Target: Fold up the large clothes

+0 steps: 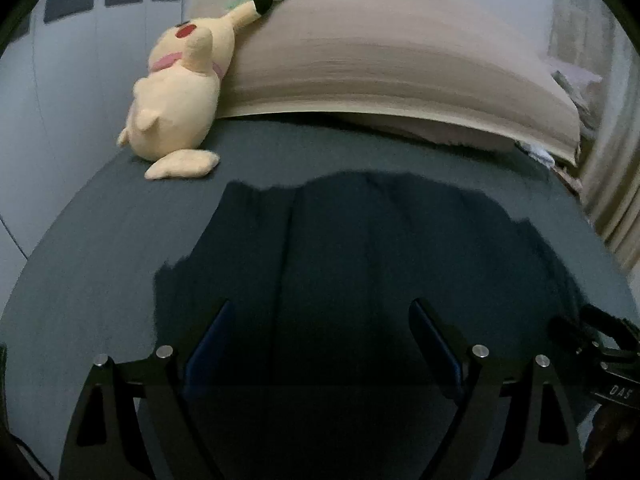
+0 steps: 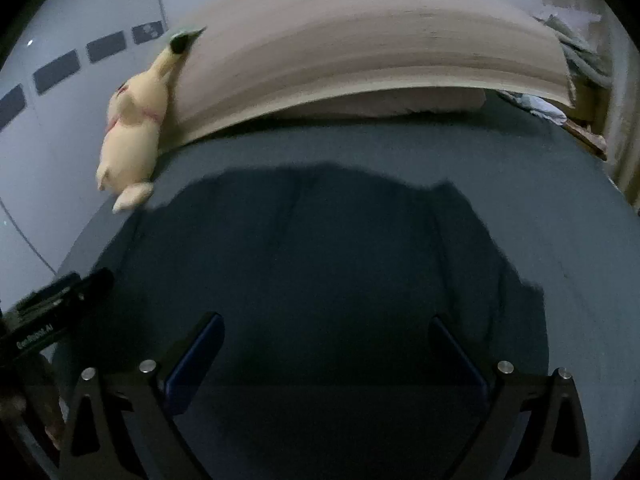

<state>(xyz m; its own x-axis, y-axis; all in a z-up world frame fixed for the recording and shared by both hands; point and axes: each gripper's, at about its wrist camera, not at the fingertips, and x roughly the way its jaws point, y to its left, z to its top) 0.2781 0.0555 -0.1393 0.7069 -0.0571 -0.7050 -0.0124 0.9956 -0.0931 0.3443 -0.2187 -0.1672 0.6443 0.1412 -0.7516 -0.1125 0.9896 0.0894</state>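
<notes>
A dark navy garment (image 1: 360,248) lies spread flat on the grey-blue bed sheet (image 1: 100,248); it also shows in the right wrist view (image 2: 320,248). My left gripper (image 1: 320,308) hovers over the garment's near part, jaws wide open and empty. My right gripper (image 2: 326,322) is likewise open and empty above the garment's near part. The right gripper's body (image 1: 600,344) shows at the right edge of the left wrist view, and the left gripper's body (image 2: 52,304) at the left edge of the right wrist view.
A yellow plush toy (image 1: 180,92) leans on the beige headboard (image 1: 380,52) at the bed's far left; it also shows in the right wrist view (image 2: 132,136). A white wall (image 1: 72,100) runs along the left. Curtains and clutter (image 1: 580,92) sit at the far right.
</notes>
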